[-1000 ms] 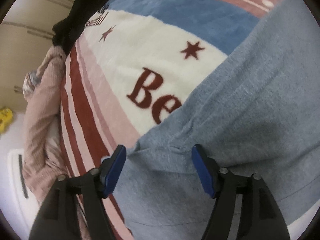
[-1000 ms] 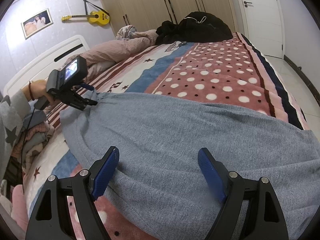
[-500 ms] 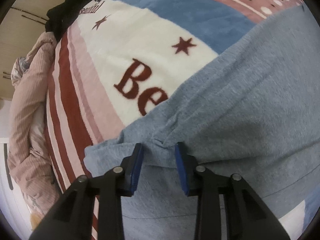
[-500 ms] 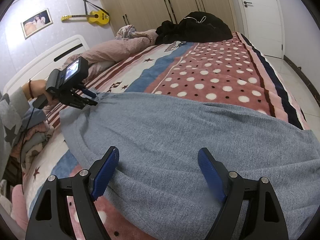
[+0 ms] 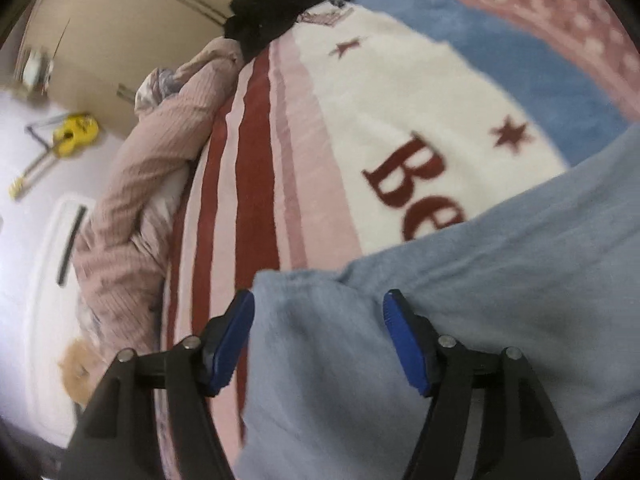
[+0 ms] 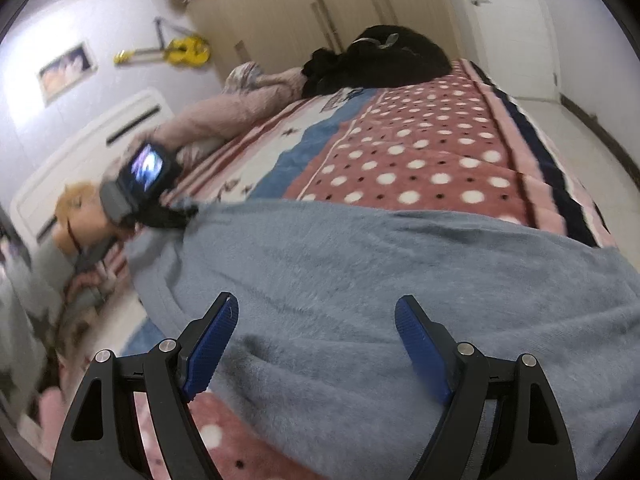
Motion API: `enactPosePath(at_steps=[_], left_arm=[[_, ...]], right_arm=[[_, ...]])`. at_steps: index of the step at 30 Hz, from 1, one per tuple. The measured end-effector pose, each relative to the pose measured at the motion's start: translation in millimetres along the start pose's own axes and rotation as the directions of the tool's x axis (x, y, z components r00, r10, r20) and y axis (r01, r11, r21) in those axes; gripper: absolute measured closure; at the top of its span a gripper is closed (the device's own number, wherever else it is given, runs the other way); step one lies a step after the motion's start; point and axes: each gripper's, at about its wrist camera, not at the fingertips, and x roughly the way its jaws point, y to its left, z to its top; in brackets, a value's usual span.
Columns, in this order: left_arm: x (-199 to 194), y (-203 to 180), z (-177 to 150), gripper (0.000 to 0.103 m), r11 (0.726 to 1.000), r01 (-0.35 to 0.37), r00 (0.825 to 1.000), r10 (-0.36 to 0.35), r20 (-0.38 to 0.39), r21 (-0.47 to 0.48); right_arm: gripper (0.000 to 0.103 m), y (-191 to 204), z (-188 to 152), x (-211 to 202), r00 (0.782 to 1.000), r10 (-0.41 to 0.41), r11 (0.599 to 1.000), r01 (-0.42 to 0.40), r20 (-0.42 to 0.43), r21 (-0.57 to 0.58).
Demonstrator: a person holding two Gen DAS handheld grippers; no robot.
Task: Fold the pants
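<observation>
Right, we take the grey-blue pants [image 5: 500, 320] as landmark: they lie spread flat across the blanket [image 5: 400, 120] on the bed, filling the near part of both wrist views. Our left gripper [image 5: 318, 340] sits over a corner of the pants, 2 blue pads apart; its jaws have just been opening, fabric lies between and under them, and neither pad presses on it, so it is released. A small pucker in the cloth [image 5: 360, 276] sits just past the pads. Seen from the right wrist, that same left gripper [image 6: 176, 216] is at the far left corner of the pants, with a hand [image 6: 80, 220] behind it, blurred. Our right gripper [image 6: 316, 340] hovers over the near edge of the pants, jaws wide, nothing clamped; the left pad is by the edge where the pants meet the dotted pink blanket [image 6: 420, 152]. Beyond the pants: a bunched pink striped quilt [image 5: 152, 184] to the left, a black heap of clothing [image 6: 380, 60] at the far end of the bed, a yellow guitar [image 6: 184, 50] on the wall and wardrobe doors [image 6: 300, 8] behind.
</observation>
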Motion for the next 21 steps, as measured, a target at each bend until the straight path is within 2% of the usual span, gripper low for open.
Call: enactPosePath(at_steps=[4, 5, 8, 11, 14, 16, 19, 21], left_arm=[[-43, 11, -11, 0.038, 0.984, 0.129, 0.99, -0.12, 0.077, -0.122], [-54, 13, -14, 0.037, 0.972, 0.177, 0.981, -0.161, 0.107, -0.154], [-84, 12, -23, 0.033, 0.927, 0.305, 0.945, -0.266, 0.189, -0.22], [-112, 2, -40, 0.031, 0.893, 0.379, 0.916, -0.323, 0.239, -0.243], [-125, -7, -54, 0.03, 0.869, 0.428, 0.893, -0.364, 0.266, -0.248], [-130, -13, -62, 0.03, 0.856, 0.454, 0.881, -0.389, 0.269, -0.247], [-131, -22, -71, 0.03, 0.854, 0.464, 0.876, -0.402, 0.267, -0.236], [-131, -27, -76, 0.03, 0.855, 0.466, 0.875, -0.405, 0.266, -0.228]], right_arm=[[0.023, -24, -5, -53, 0.999, -0.017, 0.994, 0.014, 0.031, 0.112], [0.019, -31, -10, -66, 0.999, -0.034, 0.989, 0.029, 0.035, 0.142], [0.018, -55, -31, -107, 0.996, -0.081, 0.971, 0.071, 0.037, 0.229], [0.016, -81, -59, -139, 0.997, -0.072, 0.934, 0.058, 0.028, 0.351], [0.014, -104, -78, -155, 0.998, -0.062, 0.893, 0.04, 0.034, 0.448], [0.014, -118, -86, -160, 0.995, -0.099, 0.871, 0.077, 0.02, 0.485], [0.014, -136, -89, -155, 0.991, -0.132, 0.848, 0.111, 0.003, 0.518], [0.013, -150, -91, -148, 0.996, -0.088, 0.816, 0.055, 0.03, 0.575]])
